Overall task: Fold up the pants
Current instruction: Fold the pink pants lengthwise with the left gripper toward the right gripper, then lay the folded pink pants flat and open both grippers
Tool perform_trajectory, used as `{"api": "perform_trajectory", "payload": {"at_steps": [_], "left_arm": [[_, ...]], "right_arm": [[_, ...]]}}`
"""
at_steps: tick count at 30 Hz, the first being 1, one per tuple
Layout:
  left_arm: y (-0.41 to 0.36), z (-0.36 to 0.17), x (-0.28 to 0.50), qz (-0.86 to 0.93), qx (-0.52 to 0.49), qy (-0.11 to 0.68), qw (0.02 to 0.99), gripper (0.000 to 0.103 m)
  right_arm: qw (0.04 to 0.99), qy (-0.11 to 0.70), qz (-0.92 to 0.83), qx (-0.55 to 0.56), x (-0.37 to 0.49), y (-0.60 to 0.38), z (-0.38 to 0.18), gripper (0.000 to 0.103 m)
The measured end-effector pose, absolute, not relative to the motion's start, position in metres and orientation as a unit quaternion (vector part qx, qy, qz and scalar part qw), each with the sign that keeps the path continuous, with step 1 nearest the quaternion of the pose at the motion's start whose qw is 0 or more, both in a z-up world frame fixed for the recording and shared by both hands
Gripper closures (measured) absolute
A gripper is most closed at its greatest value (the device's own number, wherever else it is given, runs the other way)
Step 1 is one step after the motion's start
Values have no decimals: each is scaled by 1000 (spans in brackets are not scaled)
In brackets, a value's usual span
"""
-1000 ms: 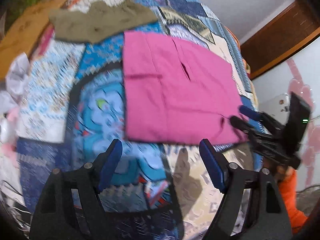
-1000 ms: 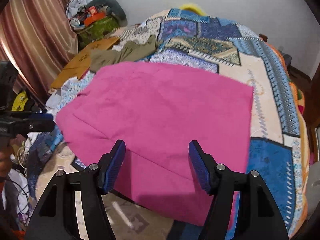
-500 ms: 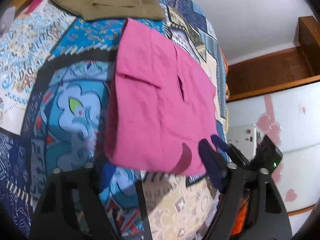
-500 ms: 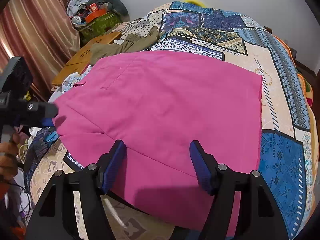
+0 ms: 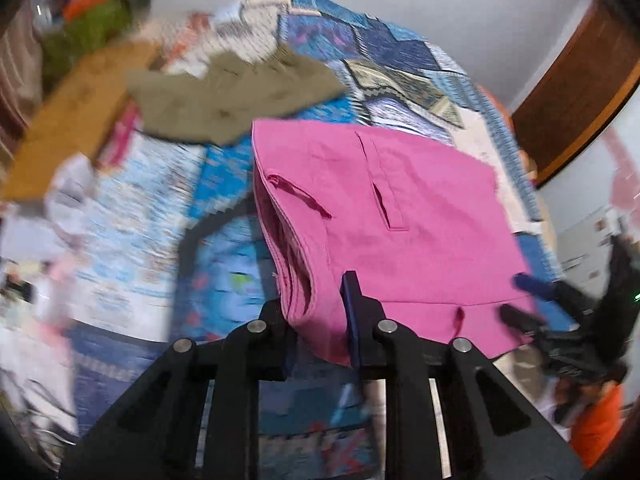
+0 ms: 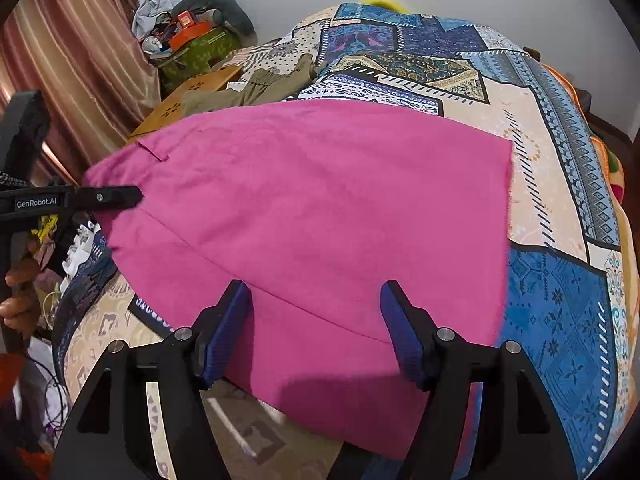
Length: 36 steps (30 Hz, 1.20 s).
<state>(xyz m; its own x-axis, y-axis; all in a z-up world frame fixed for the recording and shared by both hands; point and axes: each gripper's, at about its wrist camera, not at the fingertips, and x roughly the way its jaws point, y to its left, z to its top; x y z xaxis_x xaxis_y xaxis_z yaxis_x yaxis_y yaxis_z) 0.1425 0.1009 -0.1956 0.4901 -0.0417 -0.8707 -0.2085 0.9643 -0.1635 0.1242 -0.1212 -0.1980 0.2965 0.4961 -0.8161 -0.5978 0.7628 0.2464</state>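
Folded pink pants [image 5: 400, 224] lie on a patchwork bedspread [image 5: 384, 56]; they also fill the right wrist view [image 6: 320, 216]. My left gripper [image 5: 320, 316] is shut on the near left corner of the pants, the layered waistband edge bunched between its fingers. In the right wrist view it [image 6: 120, 196] shows at the pants' left edge. My right gripper [image 6: 316, 328] is open, its blue pads over the near edge of the pants, holding nothing. It also appears at the right of the left wrist view [image 5: 532, 296].
Olive-green pants [image 5: 228, 88] lie farther back on the bed. A cardboard piece [image 6: 192, 96] and a green bag with clutter [image 6: 192, 48] sit at the far left by a striped curtain [image 6: 80, 60]. A wooden door frame [image 5: 572, 88] stands right.
My left gripper came in on the near left corner of the pink pants and shut on it, lifting the edge. The right gripper stayed open and moved slightly forward over the pants.
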Motion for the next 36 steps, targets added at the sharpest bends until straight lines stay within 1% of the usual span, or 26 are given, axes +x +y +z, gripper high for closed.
{"api": "perform_trajectory", "payload": {"at_steps": [2, 5, 7, 11, 16, 21, 25, 28, 36], "left_arm": [[103, -194, 138, 71, -98, 503, 856, 82], [102, -189, 130, 114, -32, 493, 862, 82], [100, -185, 130, 117, -16, 486, 866, 82], [85, -160, 137, 104, 1, 460, 882, 83], [54, -114, 153, 42, -3, 414, 909, 85], [14, -89, 176, -34, -15, 404, 914, 86], [-22, -95, 196, -75, -7, 418, 905, 87], [-48, -109, 210, -95, 6, 434, 896, 87], [-84, -170, 233, -129, -9, 506, 853, 87]], "right_arm": [[802, 484, 345, -56, 121, -122, -197, 38], [805, 478, 344, -68, 116, -122, -197, 38], [805, 479, 345, -66, 115, -122, -197, 38], [808, 477, 340, -58, 115, -125, -198, 38], [810, 479, 335, -47, 114, -130, -198, 38], [818, 479, 319, -27, 119, -143, -190, 38], [832, 469, 298, -5, 123, -164, -179, 38], [844, 458, 278, -3, 124, -179, -171, 38], [858, 452, 245, 8, 125, -210, -165, 38]]}}
